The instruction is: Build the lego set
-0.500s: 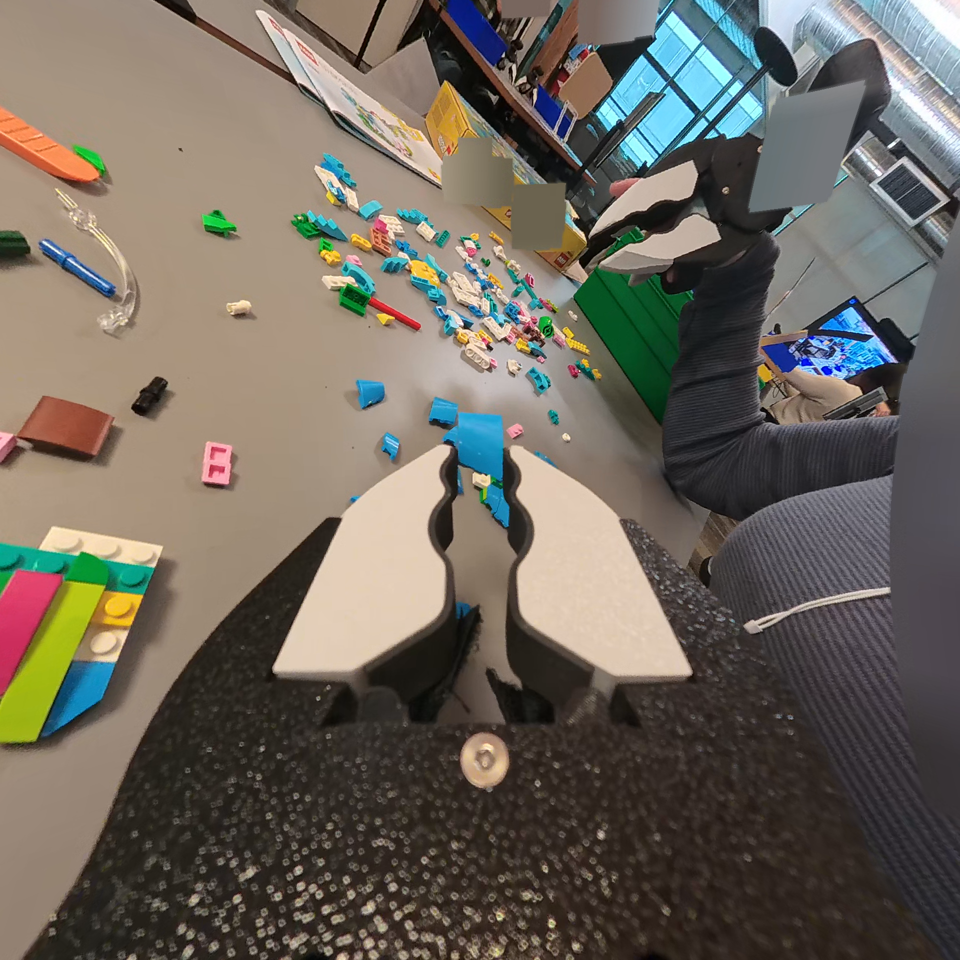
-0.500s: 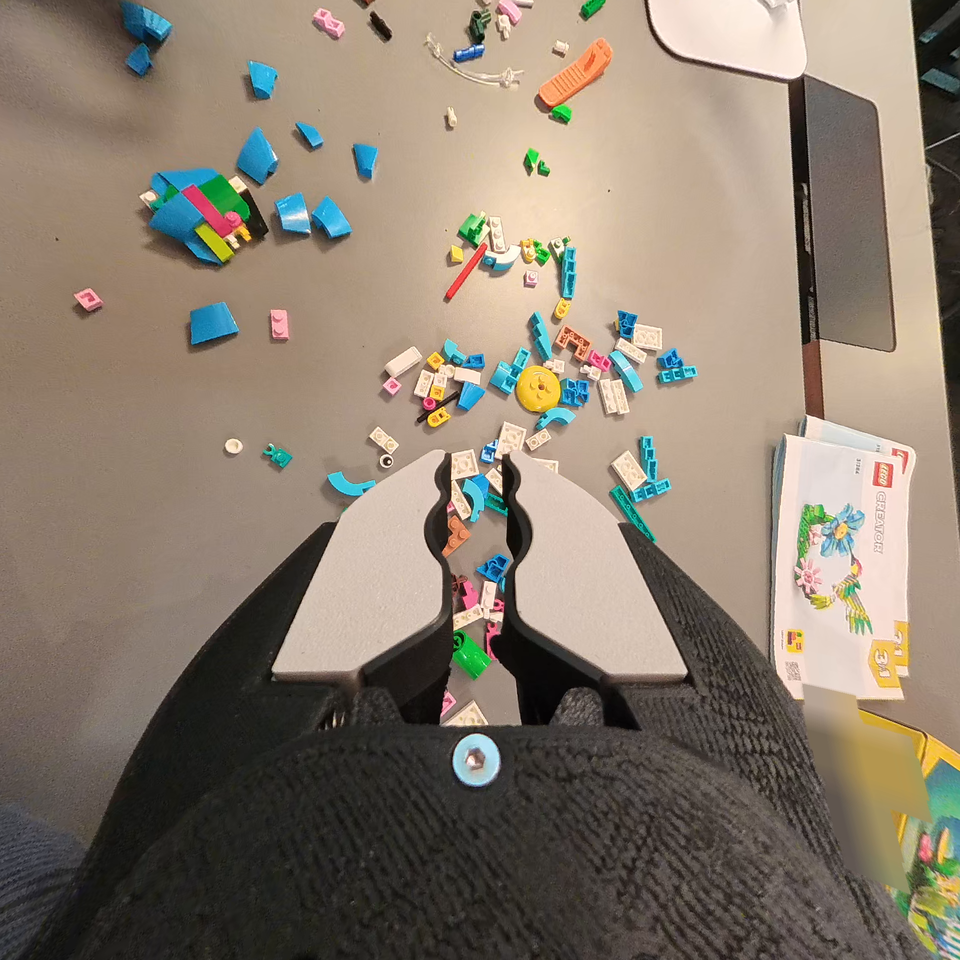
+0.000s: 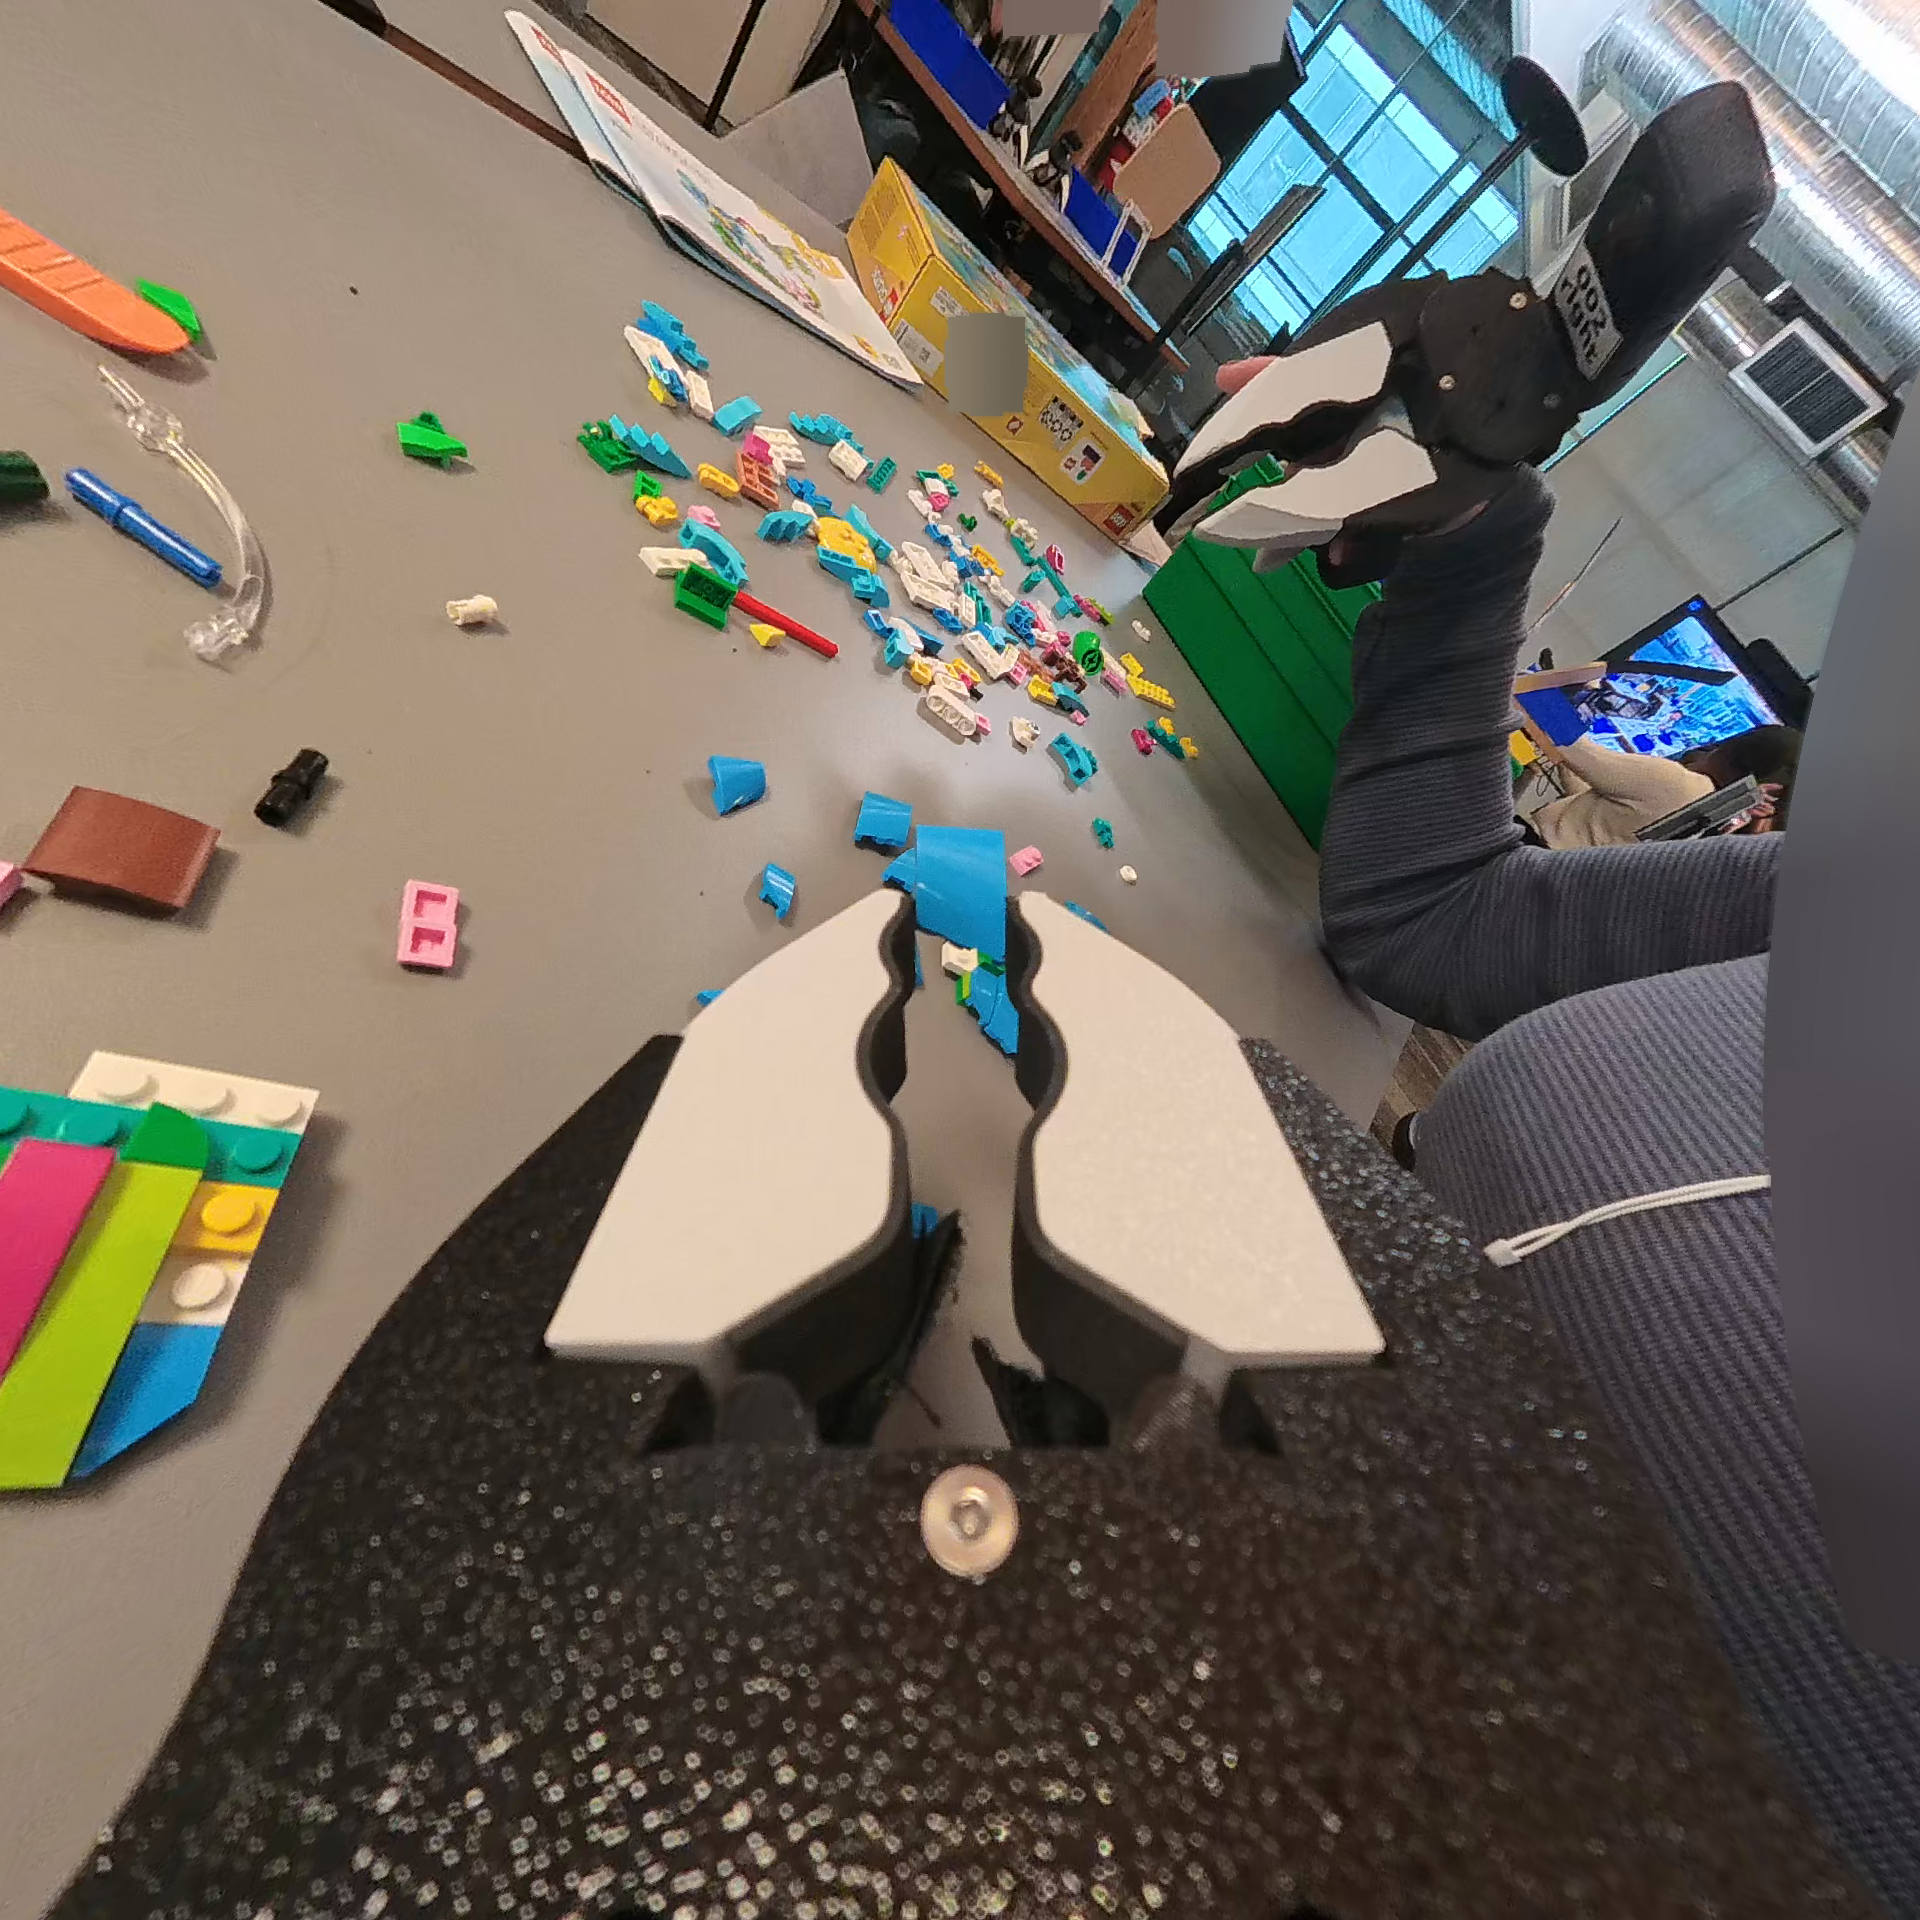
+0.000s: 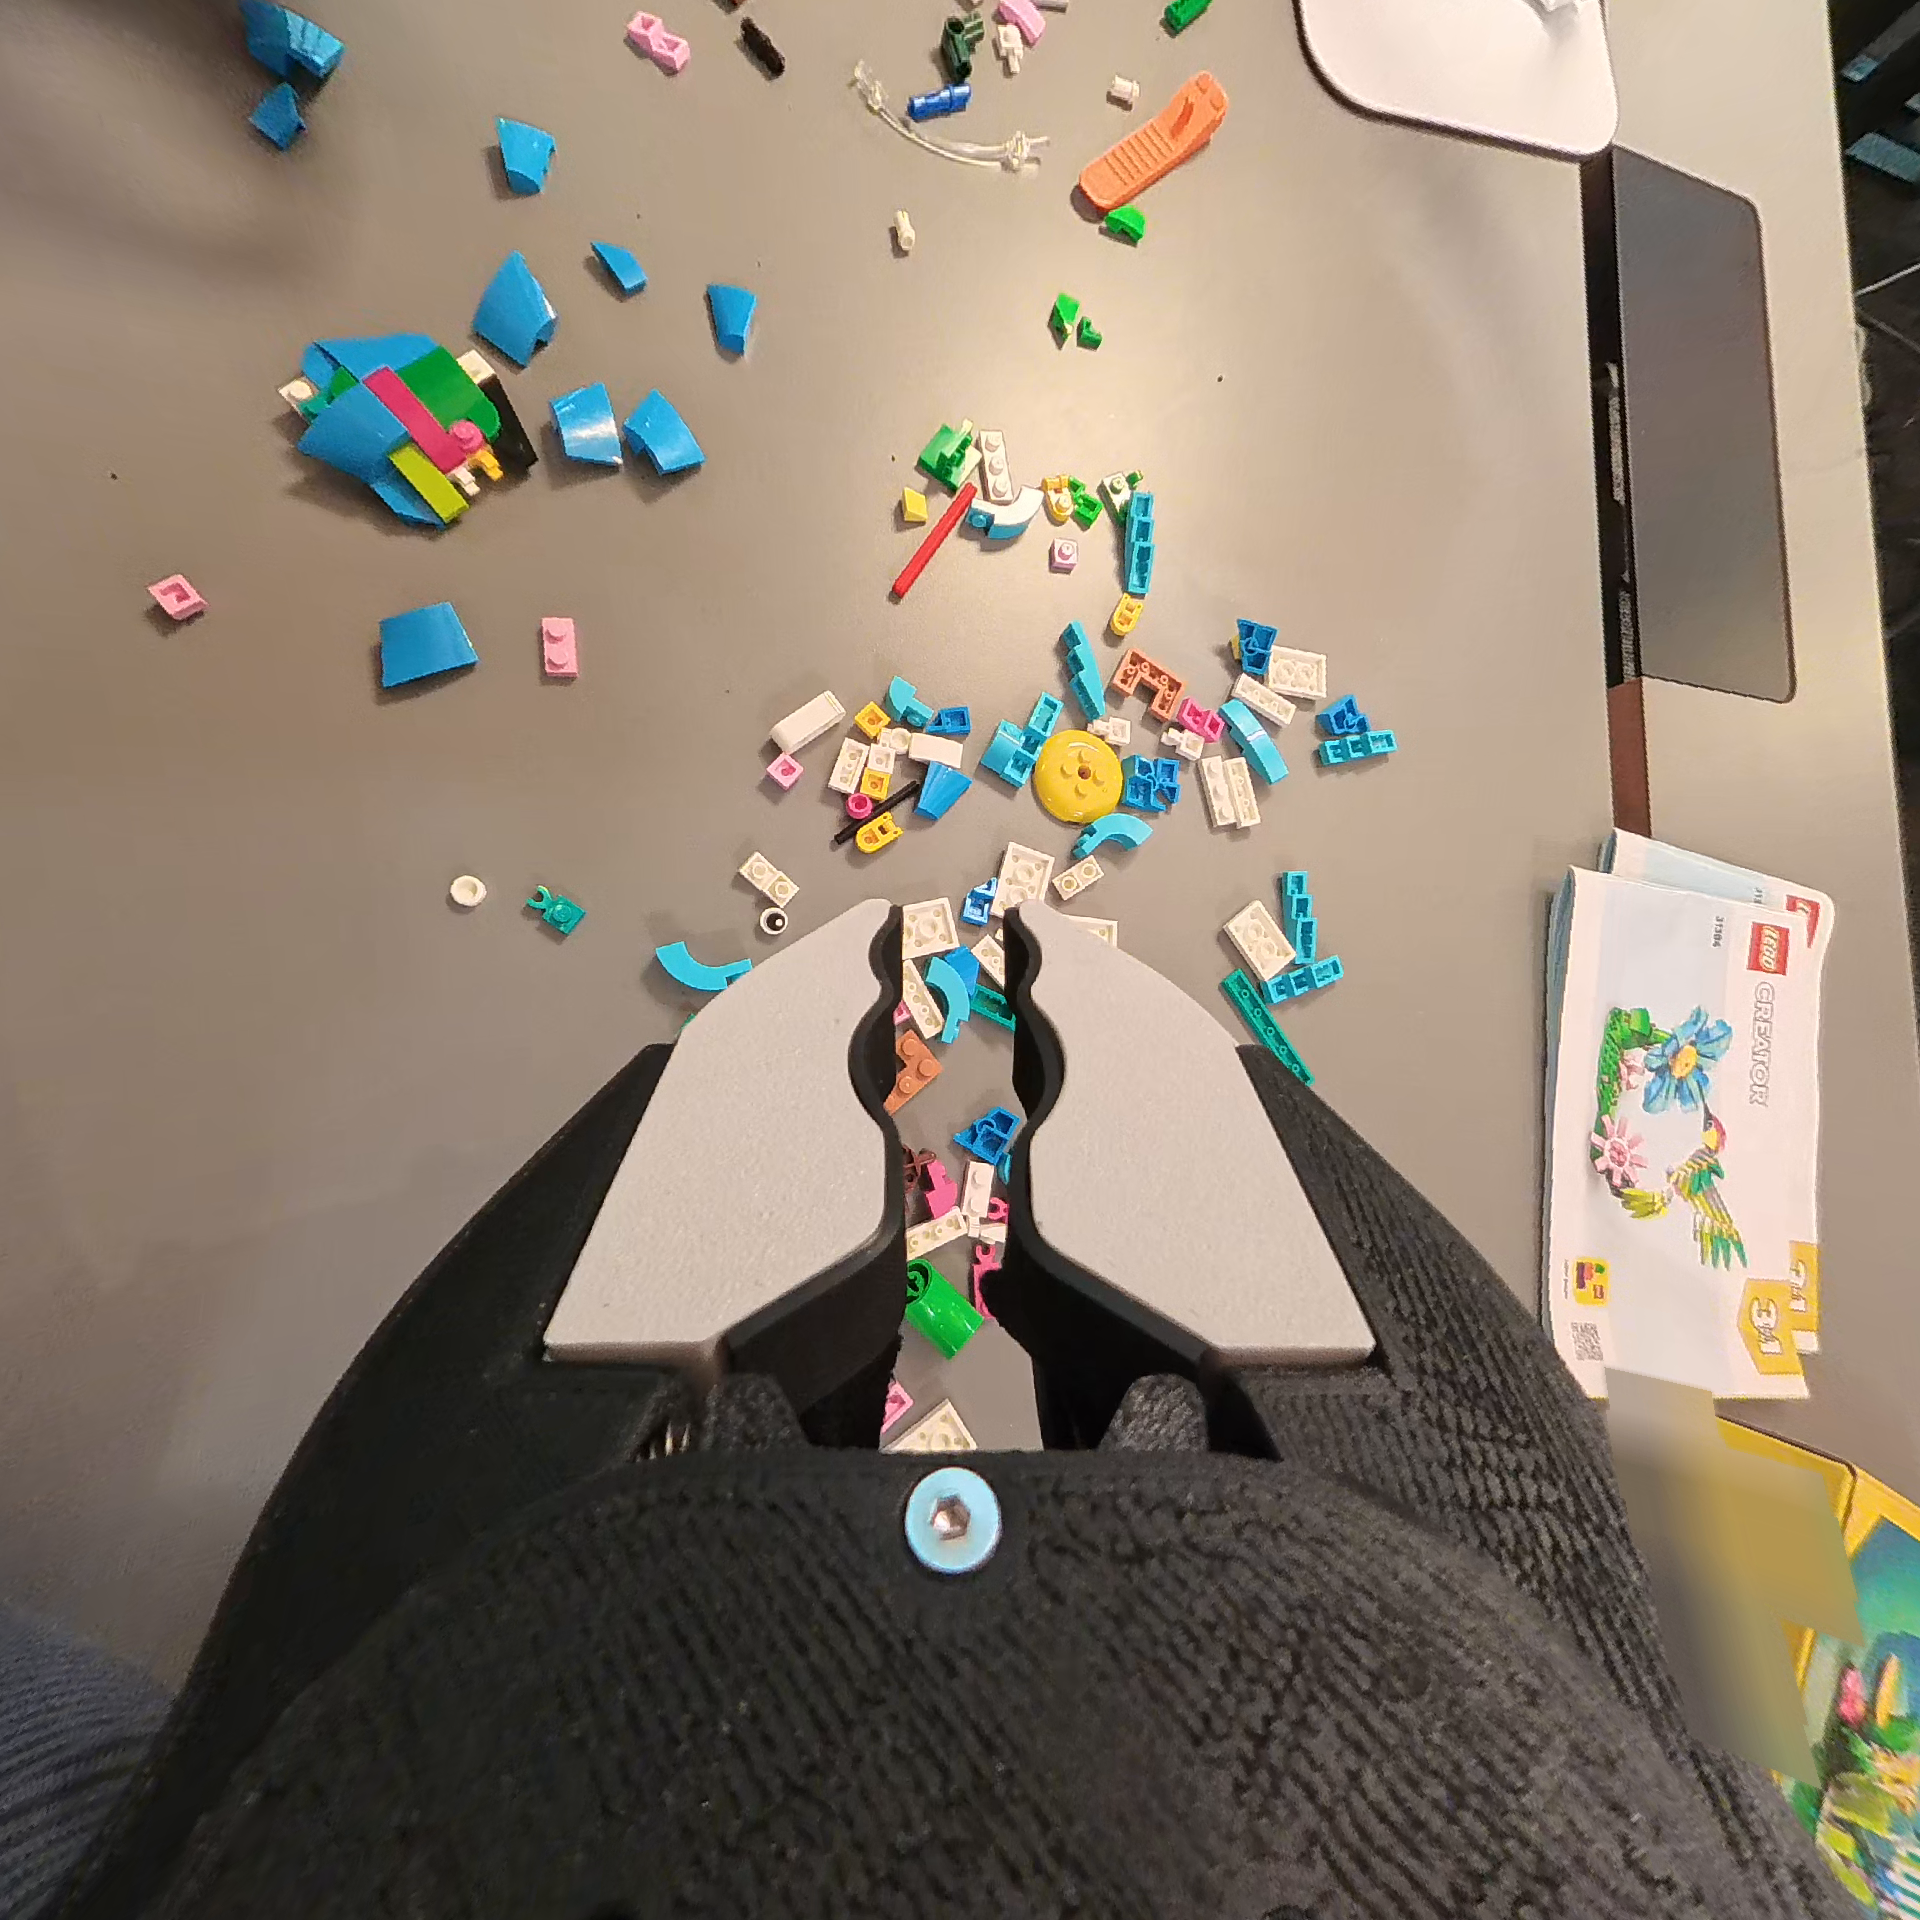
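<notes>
Small hard glossy plastic lego pieces (image 4: pixel 1081 774), loose on grey worktop (image 4: pixel 312 935): light, stiff, slippery; pinch across flat sides. Left gripper (image 3: pixel 961 914), right gripper (image 4: pixel 951 914): jaws slightly parted, empty.

The left gripper (image 3: pixel 961 914) sits low, its 2 fingers slightly parted and empty. The right gripper (image 4: pixel 956 920) is raised high on a bent, sleeved arm (image 3: pixel 1455 790), fingers likewise narrowly apart.
</notes>
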